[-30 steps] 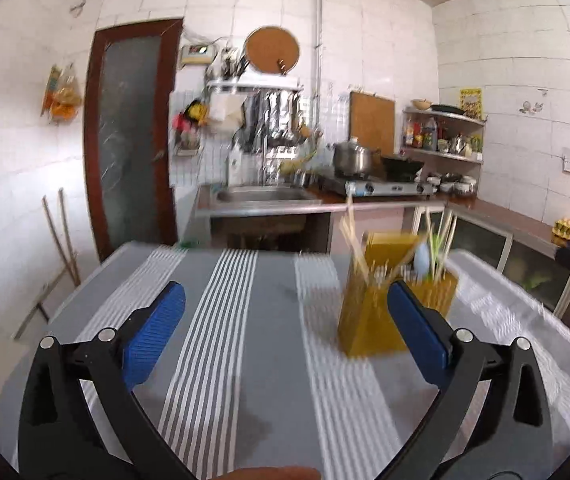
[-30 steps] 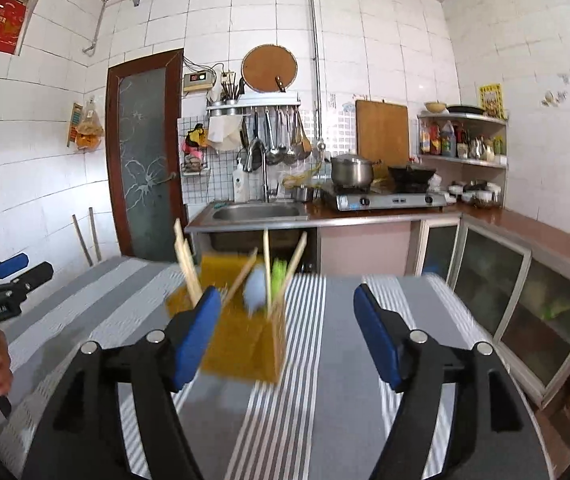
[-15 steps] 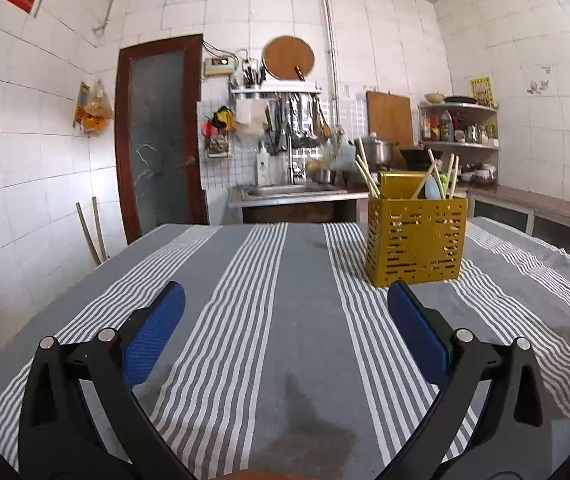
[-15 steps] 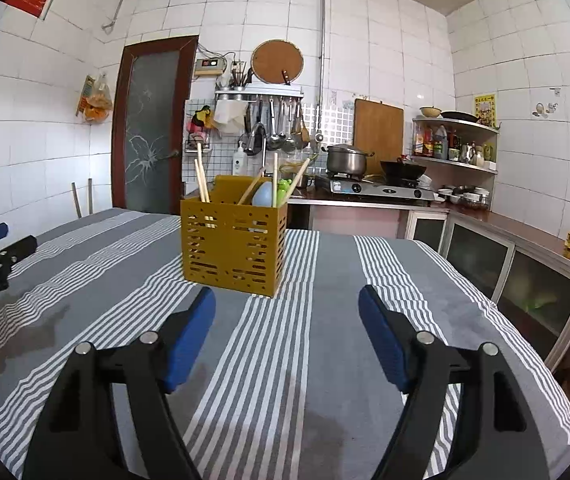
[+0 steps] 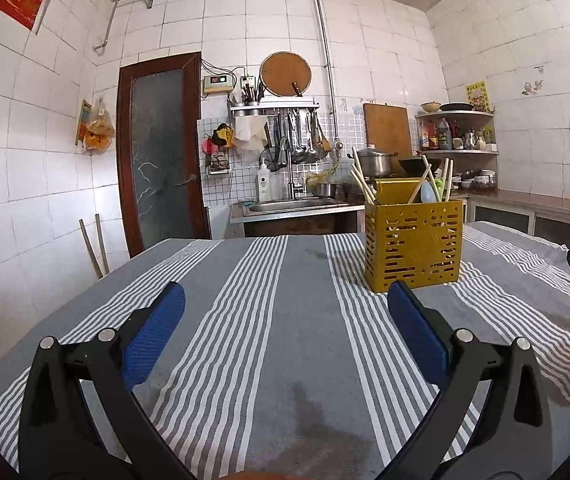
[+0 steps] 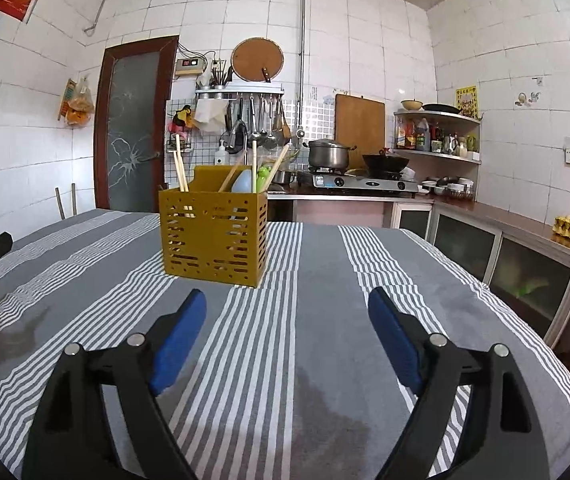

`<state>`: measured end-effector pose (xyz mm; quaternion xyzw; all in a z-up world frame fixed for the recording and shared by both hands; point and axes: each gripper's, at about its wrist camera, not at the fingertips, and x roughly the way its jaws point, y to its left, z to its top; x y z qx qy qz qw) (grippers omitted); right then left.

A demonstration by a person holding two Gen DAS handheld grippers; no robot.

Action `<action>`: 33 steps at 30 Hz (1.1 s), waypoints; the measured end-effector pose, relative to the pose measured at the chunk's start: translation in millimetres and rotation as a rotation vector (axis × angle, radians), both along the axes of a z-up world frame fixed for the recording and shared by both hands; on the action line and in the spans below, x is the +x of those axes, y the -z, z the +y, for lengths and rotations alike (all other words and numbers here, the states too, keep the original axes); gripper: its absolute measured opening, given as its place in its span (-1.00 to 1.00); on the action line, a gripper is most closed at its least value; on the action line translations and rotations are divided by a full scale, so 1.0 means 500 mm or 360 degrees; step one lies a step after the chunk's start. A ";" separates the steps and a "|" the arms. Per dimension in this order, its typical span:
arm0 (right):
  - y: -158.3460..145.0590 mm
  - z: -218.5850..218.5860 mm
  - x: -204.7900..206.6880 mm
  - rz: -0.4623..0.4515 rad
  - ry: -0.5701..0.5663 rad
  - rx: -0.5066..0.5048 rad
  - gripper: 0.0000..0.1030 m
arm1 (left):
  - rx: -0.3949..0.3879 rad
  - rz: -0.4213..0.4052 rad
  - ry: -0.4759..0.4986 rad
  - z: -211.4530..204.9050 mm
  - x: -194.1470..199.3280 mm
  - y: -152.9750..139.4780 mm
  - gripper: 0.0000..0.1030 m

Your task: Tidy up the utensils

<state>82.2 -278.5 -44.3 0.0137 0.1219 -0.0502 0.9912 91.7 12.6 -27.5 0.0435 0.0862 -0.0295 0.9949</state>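
left gripper (image 5: 285, 300) spread wide, blue pads (image 5: 153, 334) apart with nothing between them, hovering low over the grey striped tablecloth (image 5: 293, 340). right gripper (image 6: 287, 312) likewise released and empty, blue fingertips (image 6: 179, 340) well separated above the same cloth.

yellow perforated utensil caddy (image 5: 413, 246) upright on the tablecloth, ahead and to the right in the left wrist view, ahead and to the left (image 6: 213, 234) in the right wrist view, well apart from both grippers. inside it: wooden chopsticks (image 6: 181, 172) leaning at angles, a pale blue spoon (image 6: 241, 181) and a green utensil (image 6: 263, 176) poking above the rim.

behind the table: a steel sink (image 5: 293, 205), hanging ladles on a wall rack (image 5: 301, 140), a steel pot (image 6: 328, 154) and a black wok (image 6: 385, 162) on the gas stove, a wooden cutting board (image 6: 360, 120) against the tiles, a brown glass door (image 5: 161, 148).
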 end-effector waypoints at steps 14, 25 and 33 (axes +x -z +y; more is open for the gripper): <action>-0.001 0.001 -0.008 -0.0008 0.0020 0.0019 0.61 | -0.0009 0.0020 0.0012 0.007 0.002 0.001 0.90; -0.002 0.000 -0.006 -0.0013 0.0023 0.0031 0.61 | -0.0005 0.0028 0.0014 0.012 0.003 0.003 0.90; -0.002 0.002 -0.006 -0.0019 0.0023 0.0030 0.61 | -0.0009 0.0027 0.0015 0.013 0.002 0.002 0.90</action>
